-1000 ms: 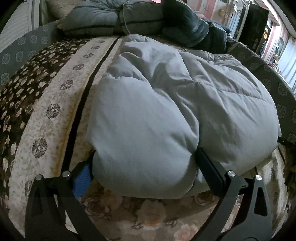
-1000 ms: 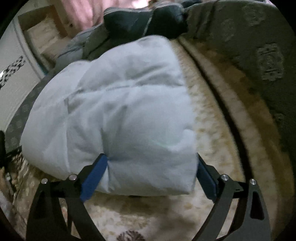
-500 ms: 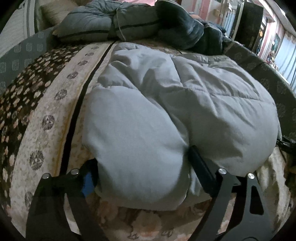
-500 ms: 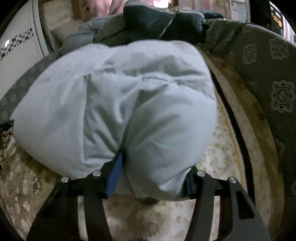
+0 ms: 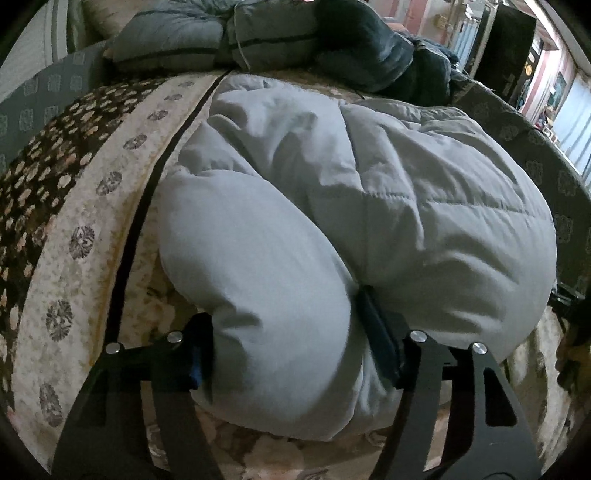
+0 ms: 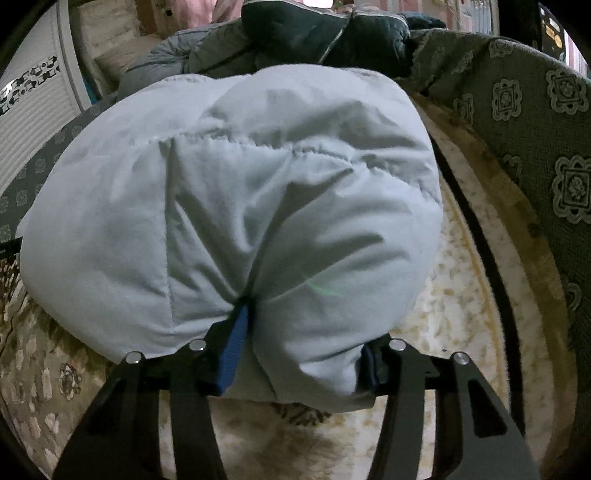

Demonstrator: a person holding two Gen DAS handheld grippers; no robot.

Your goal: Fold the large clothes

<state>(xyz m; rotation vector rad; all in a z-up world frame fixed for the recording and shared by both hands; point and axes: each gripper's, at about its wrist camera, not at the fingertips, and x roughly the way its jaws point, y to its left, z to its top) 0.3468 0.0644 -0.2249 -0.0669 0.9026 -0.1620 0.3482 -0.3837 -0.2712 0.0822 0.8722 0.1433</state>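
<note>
Pale grey puffy jacket lying on the patterned bed cover, my left claw just closing, pinching a fat roll of its near edge, my right claw likewise squeezing another bunched fold, dark clothes heaped behind.

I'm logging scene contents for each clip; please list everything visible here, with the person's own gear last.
Puffy pale grey quilted jacket: one, lying mid-bed, near edge bunched.
Patterned cream and brown bedspread: one, under the jacket.
Dark blue and grey padded garments: a heap, count unclear, far end of the bed.
Grey-green medallion-patterned upholstery: one, right of the bed.
Left tongs: black with blue pads, have just been closing, pressing into the jacket's near fold.
Right tongs: same colours, likewise closing, pinching another fold.
</note>
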